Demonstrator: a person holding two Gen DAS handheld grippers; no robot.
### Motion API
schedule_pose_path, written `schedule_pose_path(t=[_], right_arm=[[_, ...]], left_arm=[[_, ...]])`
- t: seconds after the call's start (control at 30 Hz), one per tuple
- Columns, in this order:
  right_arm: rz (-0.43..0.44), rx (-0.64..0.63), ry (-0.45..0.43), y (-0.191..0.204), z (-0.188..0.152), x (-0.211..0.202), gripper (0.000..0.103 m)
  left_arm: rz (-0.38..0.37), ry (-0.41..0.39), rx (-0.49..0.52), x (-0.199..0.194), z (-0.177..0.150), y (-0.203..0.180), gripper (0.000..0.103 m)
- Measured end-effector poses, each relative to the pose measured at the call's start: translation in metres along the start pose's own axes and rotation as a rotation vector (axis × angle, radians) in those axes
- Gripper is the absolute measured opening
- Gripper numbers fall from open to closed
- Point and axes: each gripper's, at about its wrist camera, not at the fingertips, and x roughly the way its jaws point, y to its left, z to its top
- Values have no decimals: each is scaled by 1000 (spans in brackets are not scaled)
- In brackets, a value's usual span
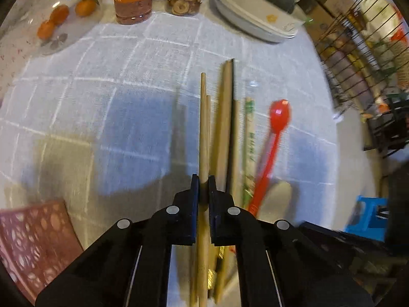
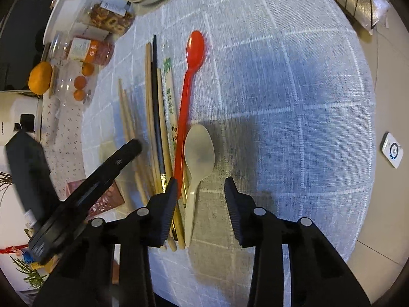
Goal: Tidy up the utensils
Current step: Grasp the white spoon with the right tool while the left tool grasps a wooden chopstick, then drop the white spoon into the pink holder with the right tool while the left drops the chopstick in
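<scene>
Most of the sorting looked done. On the table [image 2: 294, 102], under its grey checked cloth, the utensils lay in a near-parallel row: a group of wooden and dark chopsticks [image 2: 154, 107], a paper-wrapped pair [image 2: 170, 97], a red spoon [image 2: 190, 76] and a pale spoon [image 2: 198, 158], all pointing toward the far edge.

The left gripper [image 1: 203, 181] had its fingers pressed onto a light wooden chopstick [image 1: 203, 128], at the left end of the row and slightly apart from the others; a second thin stick lay just beside it. That pair seemed the last to be brought in line.

The right gripper [image 2: 200, 192] hovered with fingers spread wide, empty, over the handle of the pale spoon near the table's near edge.

Along the far edge stood stacked white dishes [image 1: 255, 18], two snack jars [image 1: 133, 2], and a clear container of small oranges [image 1: 61, 15], well apart from the row. A patterned red card [image 1: 33, 240] lay at the near left corner. Nothing blocked the chopstick, though the row was tightly packed, so nudging neighbours seemed the main risk.
</scene>
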Motion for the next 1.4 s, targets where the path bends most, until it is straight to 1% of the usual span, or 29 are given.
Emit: schedule_pose_path(t=[0.03,0.07,0.13,0.2,0.37,0.43,0.53,0.57,0.63,0.67,0.77,0.8,0.9,1.0,1.07,1.23,1.37,1.4], right_arm=[[-3,-2,-1,1,0,2,37],[0,-4,-2,3,0,3,37],[-1,-12,0,6,-1,5,37],[-8,-20,1,6,-1,7,37],[-13,-19,-3,5,0,6,37],[-5,-20,-3,3,-1,5,37],[6,-17,4,2,-1,6,33],[14,-15,7,3,-2,7,30],[37,0,22,3,-2,12,28],[40,5,31,3,-2,16,26],[27,4,28,7,-3,23,22],[19,5,25,8,-3,25,19],[-9,1,17,11,-4,34,12],[3,5,1,15,-6,38,9],[-23,-11,-16,20,-10,35,8],[-35,-19,-71,19,-13,19,8],[-5,-1,-152,14,-13,-9,8],[9,1,-187,14,-12,-20,8]], left_arm=[[-35,13,-13,0,0,3,6],[-50,27,-26,4,-2,7,7],[-45,66,-40,15,-5,13,7],[-31,75,-41,22,-5,18,7],[-39,33,-21,4,-11,17,7],[-34,21,-8,0,-10,11,7],[-36,6,3,-5,-13,5,7],[-30,-1,1,-8,-13,6,7],[-13,-31,3,-17,-18,4,7],[-17,-52,6,-23,-19,1,6],[-13,-108,8,-43,-26,-6,6],[-11,-121,13,-44,-24,-16,6],[8,-179,38,-68,-35,-20,6],[22,-232,64,-84,-45,-24,6],[25,-273,74,-93,-50,-25,6],[10,-308,73,-105,-60,-25,6],[-5,-333,89,-123,-67,-31,6],[-11,-343,97,-131,-70,-32,6]])
